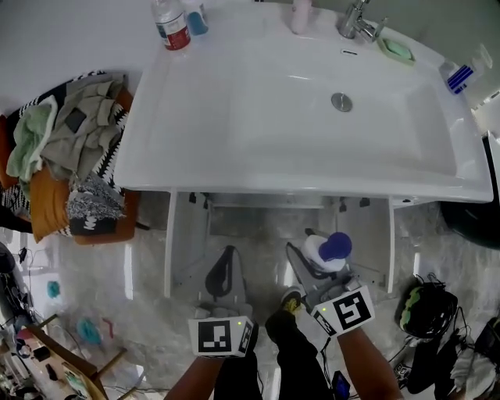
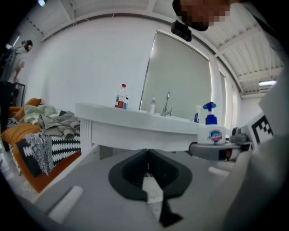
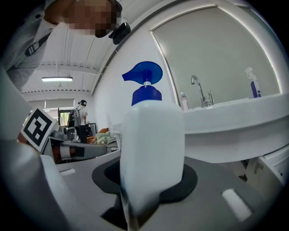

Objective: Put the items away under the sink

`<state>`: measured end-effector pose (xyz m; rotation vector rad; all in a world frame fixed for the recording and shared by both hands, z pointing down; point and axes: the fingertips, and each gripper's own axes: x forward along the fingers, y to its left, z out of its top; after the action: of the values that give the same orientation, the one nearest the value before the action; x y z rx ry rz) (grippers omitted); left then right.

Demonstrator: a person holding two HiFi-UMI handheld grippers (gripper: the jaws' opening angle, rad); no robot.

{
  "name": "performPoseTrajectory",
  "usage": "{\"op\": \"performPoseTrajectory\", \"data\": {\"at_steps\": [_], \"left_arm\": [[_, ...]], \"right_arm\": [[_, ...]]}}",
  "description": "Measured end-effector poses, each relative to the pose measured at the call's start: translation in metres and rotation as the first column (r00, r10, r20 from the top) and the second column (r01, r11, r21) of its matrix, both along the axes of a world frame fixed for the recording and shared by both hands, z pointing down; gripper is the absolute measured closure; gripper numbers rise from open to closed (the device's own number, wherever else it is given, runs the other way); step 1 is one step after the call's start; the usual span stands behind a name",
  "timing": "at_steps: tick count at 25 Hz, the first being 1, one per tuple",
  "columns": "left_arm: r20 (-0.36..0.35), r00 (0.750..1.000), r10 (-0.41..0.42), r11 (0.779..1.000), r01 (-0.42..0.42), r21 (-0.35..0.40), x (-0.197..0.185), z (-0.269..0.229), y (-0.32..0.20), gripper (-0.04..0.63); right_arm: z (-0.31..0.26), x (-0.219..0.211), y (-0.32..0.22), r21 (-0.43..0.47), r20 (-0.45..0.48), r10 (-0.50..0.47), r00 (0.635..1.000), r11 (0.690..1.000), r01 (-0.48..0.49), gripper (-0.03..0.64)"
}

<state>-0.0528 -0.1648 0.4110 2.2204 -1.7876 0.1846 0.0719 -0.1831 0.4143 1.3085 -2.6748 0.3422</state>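
Here, setting: a white sink (image 1: pixel 297 117) stands over an open cabinet (image 1: pixel 187 242), seen steeply from above in the head view.
Task item: a white soap bottle (image 1: pixel 319 251) with a blue pump head, upright, in front of the cabinet opening and below the basin's front edge.
Right gripper (image 1: pixel 316 269): clamped on the soap bottle; in the right gripper view (image 3: pixel 151 180) the bottle's white body (image 3: pixel 152 144) fills the gap between the jaws, which press on its sides.
Left gripper (image 1: pixel 226 258): jaws together with nothing between them, as the left gripper view (image 2: pixel 147 164) shows; it sits just left of the right gripper, pointing at the cabinet.
Seen from the left gripper: the soap bottle (image 2: pixel 211 133) shows at the right, level with the sink's rim.
Countertop, left: a clear water bottle (image 1: pixel 170 23) with a red label.
Countertop, back: a pink bottle (image 1: pixel 301 16), the faucet (image 1: pixel 355 22) and a green soap dish (image 1: pixel 396 49).
Beside the sink: a pile of laundry (image 1: pixel 70 148) on an orange seat at the left.
Floor: pale marbled tile (image 1: pixel 148 312).
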Motion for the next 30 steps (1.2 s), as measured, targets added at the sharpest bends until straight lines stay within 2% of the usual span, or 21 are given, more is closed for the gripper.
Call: {"op": "performPoseTrajectory", "data": {"at_steps": [6, 18, 21, 25, 30], "left_arm": [[0.014, 1.000, -0.002, 1.000, 0.002, 0.006, -0.001, 0.067, -0.002, 0.583], [0.015, 0.999, -0.028, 0.995, 0.027, 0.098, -0.004, 0.231, -0.044, 0.583], [0.026, 0.999, -0.028, 0.990, 0.024, 0.139, -0.008, 0.260, -0.059, 0.583], [0.004, 1.000, 0.024, 0.986, -0.024, 0.165, -0.003, 0.290, -0.072, 0.583], [-0.032, 0.999, 0.045, 0.983, -0.038, 0.182, 0.001, 0.321, -0.103, 0.583]], "right_arm": [[0.064, -0.001, -0.019, 0.033, 0.005, 0.008, 1.000, 0.999, -0.008, 0.445], [0.224, -0.002, -0.070, 0.112, 0.028, 0.061, 0.998, 0.992, -0.063, 0.445], [0.258, -0.006, -0.085, 0.136, 0.029, 0.055, 0.998, 0.989, -0.059, 0.445], [0.299, -0.003, -0.098, 0.154, 0.037, 0.085, 0.996, 0.984, -0.090, 0.445], [0.333, -0.012, -0.128, 0.189, 0.073, 0.097, 0.993, 0.976, -0.109, 0.443]]}}
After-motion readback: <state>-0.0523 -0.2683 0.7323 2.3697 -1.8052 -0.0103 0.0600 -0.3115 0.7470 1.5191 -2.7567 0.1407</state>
